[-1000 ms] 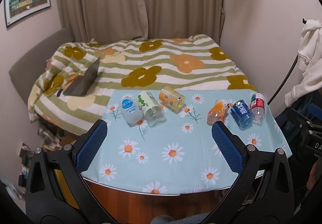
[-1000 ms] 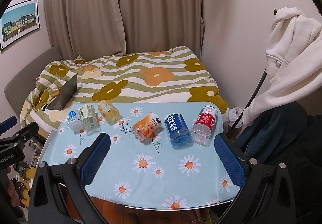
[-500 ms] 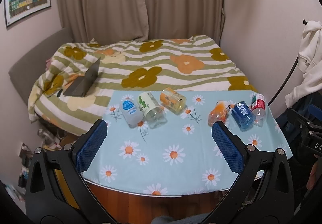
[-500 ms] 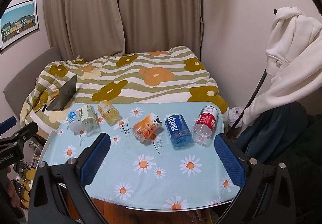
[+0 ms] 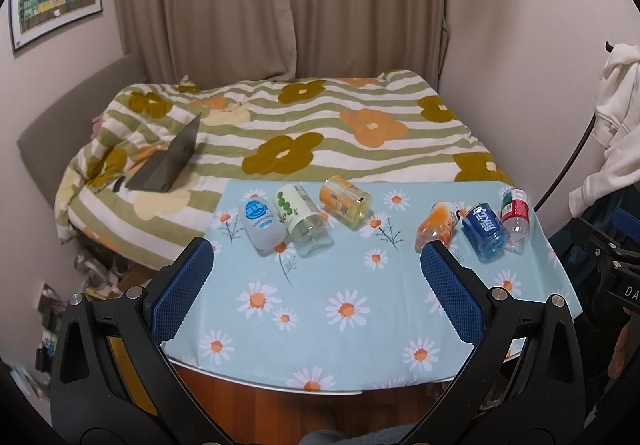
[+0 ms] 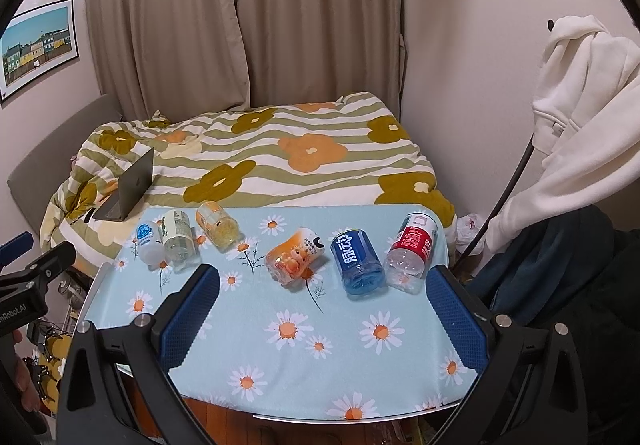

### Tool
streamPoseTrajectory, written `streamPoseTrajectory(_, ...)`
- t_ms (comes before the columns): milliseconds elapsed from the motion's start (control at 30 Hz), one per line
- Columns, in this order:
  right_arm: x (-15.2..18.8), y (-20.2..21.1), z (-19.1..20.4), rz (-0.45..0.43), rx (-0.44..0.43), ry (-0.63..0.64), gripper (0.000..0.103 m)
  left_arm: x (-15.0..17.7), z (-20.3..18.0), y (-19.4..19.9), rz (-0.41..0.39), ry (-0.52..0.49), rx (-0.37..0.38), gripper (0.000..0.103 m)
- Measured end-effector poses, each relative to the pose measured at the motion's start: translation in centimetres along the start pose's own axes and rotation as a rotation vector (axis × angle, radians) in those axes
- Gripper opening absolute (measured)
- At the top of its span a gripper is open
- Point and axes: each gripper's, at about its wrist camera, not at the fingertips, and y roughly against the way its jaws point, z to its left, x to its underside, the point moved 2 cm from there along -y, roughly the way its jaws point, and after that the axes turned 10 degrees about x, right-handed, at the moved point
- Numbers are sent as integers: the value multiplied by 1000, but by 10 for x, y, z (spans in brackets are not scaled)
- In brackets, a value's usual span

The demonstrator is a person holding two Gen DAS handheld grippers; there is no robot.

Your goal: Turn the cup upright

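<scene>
Six cut-off bottle cups lie on their sides on the daisy tablecloth (image 5: 344,309) — the orange cup (image 6: 294,259) mid-table. Left gripper (image 5: 316,277) and right gripper (image 6: 322,299) hover above, jaws spread wide, empty.

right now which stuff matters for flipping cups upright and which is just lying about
For the job:
blue-label cup
red-label cup
orange cartoon cup
yellow cup
green-leaf cup
white cup

Just lying about:
laptop
white hoodie
framed picture

Six cups (image 6: 294,259) lying on table (image 6: 300,369): three left, three right; bed (image 6: 280,149) behind.
</scene>
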Motion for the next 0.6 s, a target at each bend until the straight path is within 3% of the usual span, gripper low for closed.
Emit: streamPoseTrajectory(600, 0, 0, -1, 0, -1, -1, 103, -1, 1, 0, -1, 2, 2, 103)
